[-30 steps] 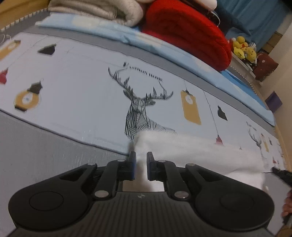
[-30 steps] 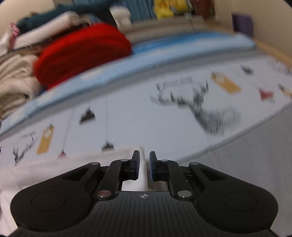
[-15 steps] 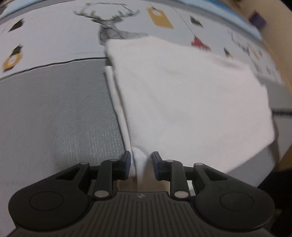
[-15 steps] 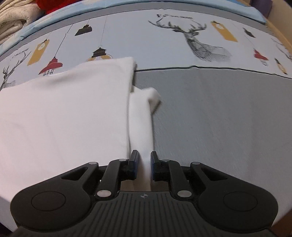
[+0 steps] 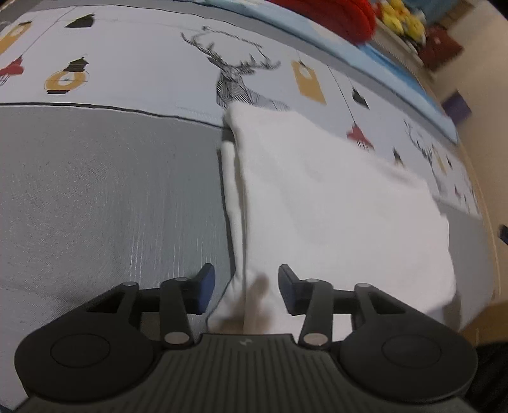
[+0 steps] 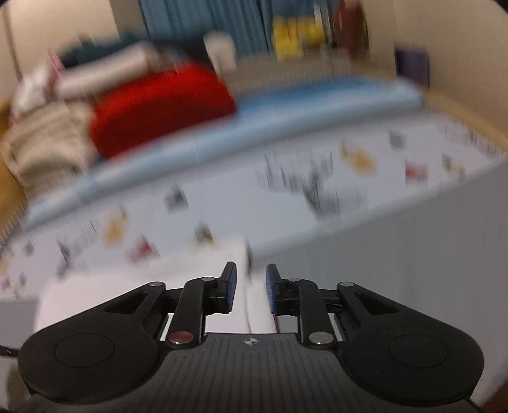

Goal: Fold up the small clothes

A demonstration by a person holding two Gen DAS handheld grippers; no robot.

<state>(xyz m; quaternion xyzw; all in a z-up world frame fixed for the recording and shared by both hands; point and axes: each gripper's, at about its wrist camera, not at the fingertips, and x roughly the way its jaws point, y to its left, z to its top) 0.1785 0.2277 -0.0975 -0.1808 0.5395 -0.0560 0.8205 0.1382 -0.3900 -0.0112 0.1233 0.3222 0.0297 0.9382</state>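
A white garment (image 5: 333, 206) lies folded on the bed, its far edge over the deer-print sheet (image 5: 127, 63). A narrow strip of it (image 5: 230, 190) shows along the fold's left side. My left gripper (image 5: 246, 292) hovers over the garment's near left corner. Its jaws are opening, and the cloth lies between them without the pads pressing on it. In the blurred right wrist view the garment (image 6: 127, 292) lies below my right gripper (image 6: 250, 292). Its jaws are opening too, with white cloth showing in the gap and both pads clear of it.
A grey band of bedding (image 5: 95, 190) spreads to the left of the garment. At the back lie a red blanket (image 6: 158, 104), a beige knit pile (image 6: 41, 149) and a light blue pad (image 6: 285, 120). Yellow plush toys (image 5: 403, 19) sit in the far right corner.
Both grippers were shut on the garment's edge and brought it over into a fold. Now both sets of jaws have parted and let the cloth go. The right view has swung upward and blurred.
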